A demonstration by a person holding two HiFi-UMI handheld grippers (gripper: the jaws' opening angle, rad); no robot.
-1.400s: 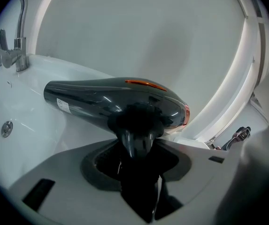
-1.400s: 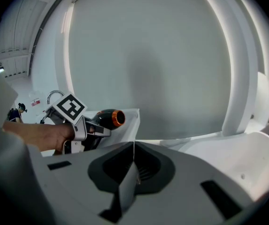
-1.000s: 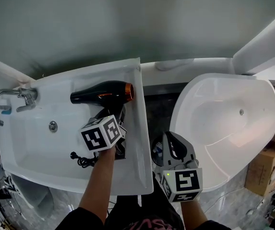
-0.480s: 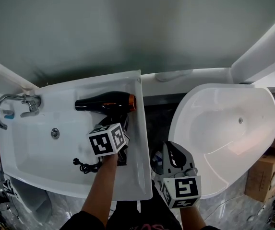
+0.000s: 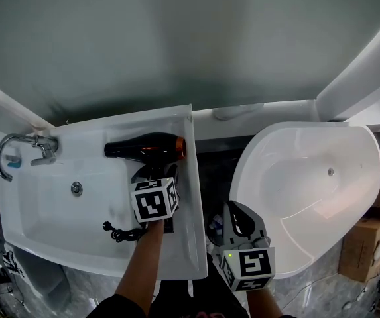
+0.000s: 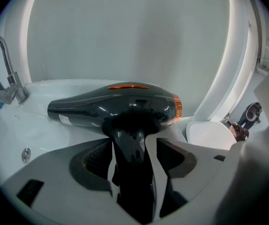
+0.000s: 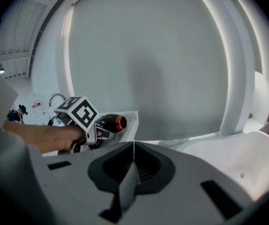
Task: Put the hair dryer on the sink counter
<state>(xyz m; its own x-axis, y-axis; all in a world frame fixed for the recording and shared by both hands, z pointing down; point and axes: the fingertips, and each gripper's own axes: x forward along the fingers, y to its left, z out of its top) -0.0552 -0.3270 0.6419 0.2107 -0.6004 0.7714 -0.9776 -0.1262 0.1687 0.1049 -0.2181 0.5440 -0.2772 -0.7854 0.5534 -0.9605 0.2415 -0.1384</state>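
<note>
Hair dryer (image 5: 143, 149) is laid on its side on the sink table (image 5: 184, 204), nozzle toward the faucet (image 5: 18, 146), apparently as set down; the left tongs (image 6: 133, 145), jaws just opened, are released around its handle (image 6: 125, 124), while the right tongs (image 7: 133, 172) are held clenched, empty, well aside.

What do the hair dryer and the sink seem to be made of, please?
The hair dryer looks like glossy black plastic, given its bright reflections, with a metallic-looking orange ring at one end. The sink is smooth, glossy white, probably ceramic or acrylic; the look leaves that open.
</note>
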